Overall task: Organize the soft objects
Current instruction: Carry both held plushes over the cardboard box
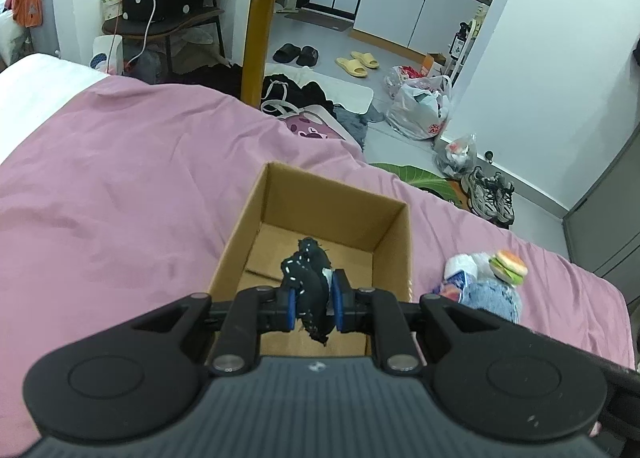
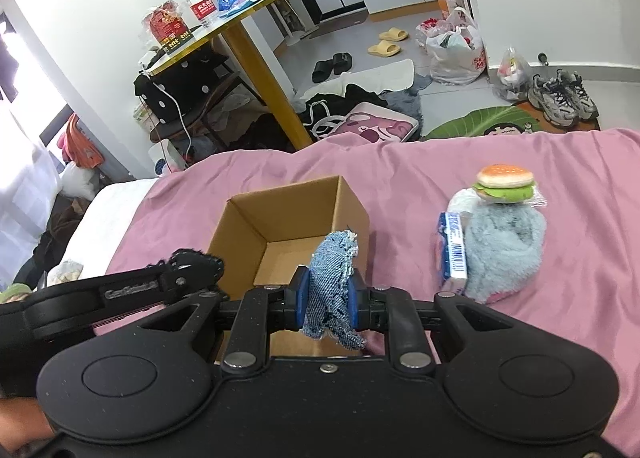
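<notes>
Left wrist view: left gripper pinching a black fabric piece, jaws pressed tight on it, held above the open cardboard box directly ahead. Right of the box, a fluffy blue plush on the pink bedspread, toy burger on top. Right wrist view: right gripper clamped on a denim scrap, over the box's near right corner. Plush further right, white packet leaning against it.
</notes>
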Motion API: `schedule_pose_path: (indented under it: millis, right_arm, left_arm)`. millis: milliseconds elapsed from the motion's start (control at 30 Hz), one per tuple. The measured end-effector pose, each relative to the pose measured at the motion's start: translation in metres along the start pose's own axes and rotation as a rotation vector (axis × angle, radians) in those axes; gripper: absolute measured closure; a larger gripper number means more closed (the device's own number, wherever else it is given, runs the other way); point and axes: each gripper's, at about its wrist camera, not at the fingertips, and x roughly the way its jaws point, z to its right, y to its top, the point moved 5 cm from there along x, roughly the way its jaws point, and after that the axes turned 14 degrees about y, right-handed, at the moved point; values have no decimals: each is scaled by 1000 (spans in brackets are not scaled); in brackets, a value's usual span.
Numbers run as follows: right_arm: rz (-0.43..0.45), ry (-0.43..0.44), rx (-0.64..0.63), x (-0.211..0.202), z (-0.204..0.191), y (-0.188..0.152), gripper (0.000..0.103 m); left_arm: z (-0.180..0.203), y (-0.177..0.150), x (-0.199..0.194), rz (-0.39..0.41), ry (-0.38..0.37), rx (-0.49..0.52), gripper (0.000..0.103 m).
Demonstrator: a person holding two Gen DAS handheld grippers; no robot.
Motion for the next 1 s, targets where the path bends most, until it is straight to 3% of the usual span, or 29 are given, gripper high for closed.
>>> schedule_pose_path:
  millis: [433,700,1000]
  right_arm:
    - [-18,-1,-2,37,-11,14,83]
    - [-52,-20,-18,57,-15,13,83]
    - [-56,-52,-41,70,-18,12,83]
  left_arm:
    - [8,29,54,0,-21,20,87]
    - [7,24,89,-54,-39,-18,87]
    - [-1,28,102,-29,-22,-82,83]
